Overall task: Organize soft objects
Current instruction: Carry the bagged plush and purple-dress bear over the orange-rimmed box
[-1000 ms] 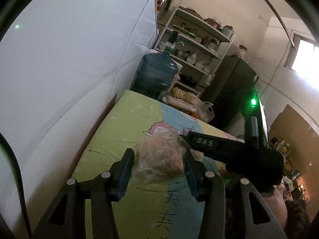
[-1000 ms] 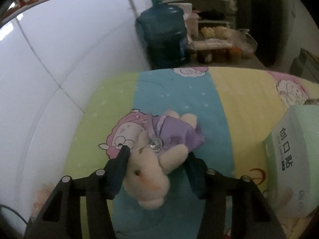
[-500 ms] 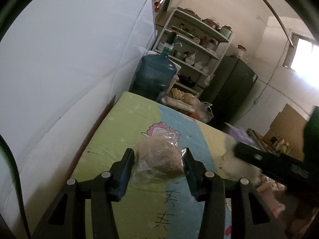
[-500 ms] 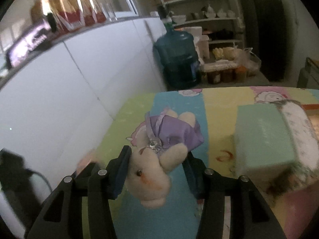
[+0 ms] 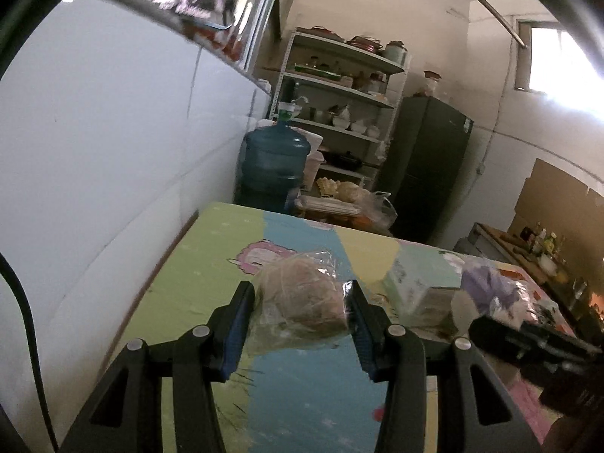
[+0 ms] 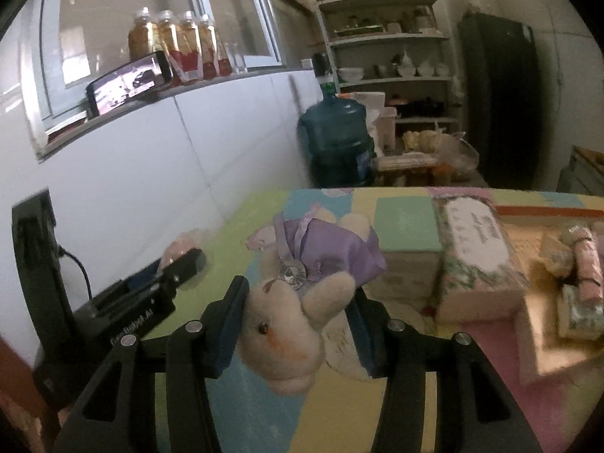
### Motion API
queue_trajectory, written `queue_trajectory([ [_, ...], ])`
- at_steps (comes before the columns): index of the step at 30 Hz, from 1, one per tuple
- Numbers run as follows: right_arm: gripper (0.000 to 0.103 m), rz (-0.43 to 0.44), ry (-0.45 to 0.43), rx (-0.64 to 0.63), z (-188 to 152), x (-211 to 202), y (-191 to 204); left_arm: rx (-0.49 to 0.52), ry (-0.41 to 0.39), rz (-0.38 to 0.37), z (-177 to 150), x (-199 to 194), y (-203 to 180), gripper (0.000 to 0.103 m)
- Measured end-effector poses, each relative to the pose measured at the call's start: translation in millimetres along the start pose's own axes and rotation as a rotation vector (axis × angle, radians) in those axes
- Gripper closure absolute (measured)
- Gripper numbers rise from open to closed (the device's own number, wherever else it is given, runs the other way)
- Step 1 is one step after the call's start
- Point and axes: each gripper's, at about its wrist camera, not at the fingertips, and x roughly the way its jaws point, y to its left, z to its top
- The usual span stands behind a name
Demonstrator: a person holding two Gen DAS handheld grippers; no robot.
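Left gripper [image 5: 300, 311]: jaws closed on a brown bun in clear wrap [image 5: 302, 304], held above the table [image 5: 181, 283] near its wall-side edge. The table carries a cartoon-print cloth in green, blue, yellow and pink bands.

Right gripper [image 6: 298, 319]: jaws closed on a cream plush rabbit [image 6: 290, 324] in a purple dress, gripped at the head, clear of the cloth. A round gem hangs at its neck.

Boxes: a mint-topped box [image 6: 409, 222] stands toward the far edge of the table. Just beside it lies a floral pack [image 6: 475, 249] with a white label; the script on it is too blurred to read.

Left gripper body, seen from the right wrist view: white lettering along its side, partly legible, ending in "AI".

Background: a blue water jug [image 5: 275, 168] stands past the far edge, beside the white wall. Bottles [image 6: 177, 47] line the window sill.
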Motion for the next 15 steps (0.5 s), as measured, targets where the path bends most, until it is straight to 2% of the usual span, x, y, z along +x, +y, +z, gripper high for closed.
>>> queue_trajectory([
  [5,0.051,-0.033,-0.007,0.001,-15.7,-20.3,-19.1,0.023,-0.002,-0.002,-4.7,-11.0,-27.2,0.054],
  [15,0.050,-0.040,-0.050,0.049,-31.5,-61.6,-53.4,0.100,0.006,-0.057,-11.9,-20.0,-80.2,0.054],
])
